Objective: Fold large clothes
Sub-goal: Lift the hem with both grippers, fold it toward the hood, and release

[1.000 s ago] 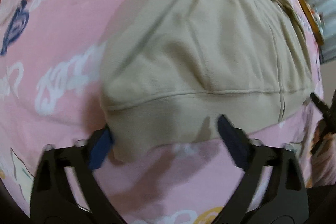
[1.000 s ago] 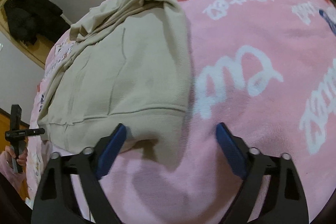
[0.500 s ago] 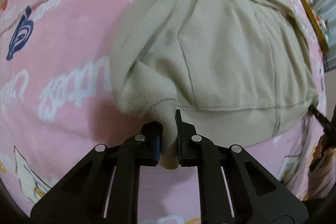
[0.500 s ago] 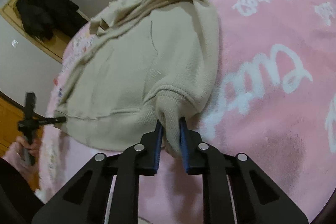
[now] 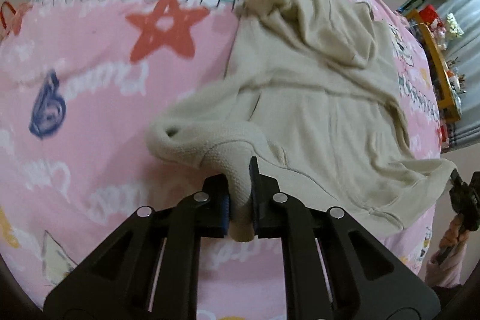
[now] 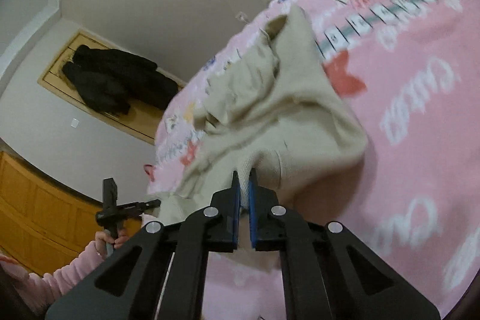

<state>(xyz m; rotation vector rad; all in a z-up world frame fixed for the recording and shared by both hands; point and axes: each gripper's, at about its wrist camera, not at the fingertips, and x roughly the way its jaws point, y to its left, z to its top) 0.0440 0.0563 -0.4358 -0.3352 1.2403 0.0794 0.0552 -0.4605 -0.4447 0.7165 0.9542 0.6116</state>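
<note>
Left tool [image 5: 240, 185] clamped narrow on a bunched hem corner of the beige hoodie [image 5: 315, 116], knit fabric pinched between its blue-padded fingers [image 5: 225, 207]. Right tool [image 6: 244, 188] likewise closed tight on the opposite hem corner of the same hoodie [image 6: 300, 110]. Both corners lifted off the pink blanket [image 5: 90, 110] (printed with white lettering, a red star [image 5: 165, 29], cartoon patches). Beyond the lifted hem, the rest of the garment lies rumpled on the bed, hood bunched at the far end. Farther back in the right view: black coat [image 6: 117, 80] hanging against a wall panel.
</note>
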